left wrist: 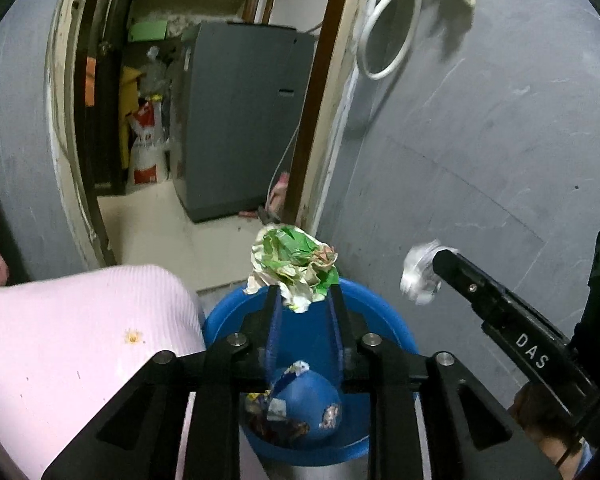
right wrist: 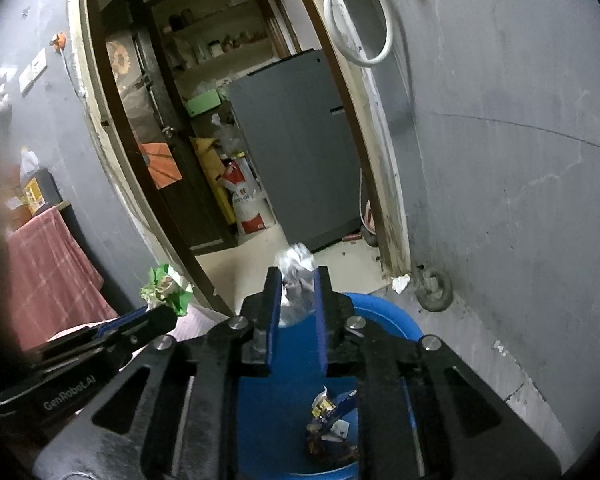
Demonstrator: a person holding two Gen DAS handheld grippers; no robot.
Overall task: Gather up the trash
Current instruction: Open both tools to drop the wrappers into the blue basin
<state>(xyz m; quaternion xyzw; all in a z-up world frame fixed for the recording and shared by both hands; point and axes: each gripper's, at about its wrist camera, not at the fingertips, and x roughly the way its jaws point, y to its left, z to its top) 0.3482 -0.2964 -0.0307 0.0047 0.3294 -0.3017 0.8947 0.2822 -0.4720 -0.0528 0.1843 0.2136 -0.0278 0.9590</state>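
I have my left hand-held gripper [left wrist: 305,294] clamped on a crumpled green and white wrapper [left wrist: 294,266], held above the far rim of the blue bin [left wrist: 384,320]. My right hand-held gripper [right wrist: 297,282] pinches a crumpled silvery wad [right wrist: 297,276] over the same bin, where colourful wrappers [right wrist: 332,420] lie inside. A pink cloth [left wrist: 80,344] sits just left of the bin.
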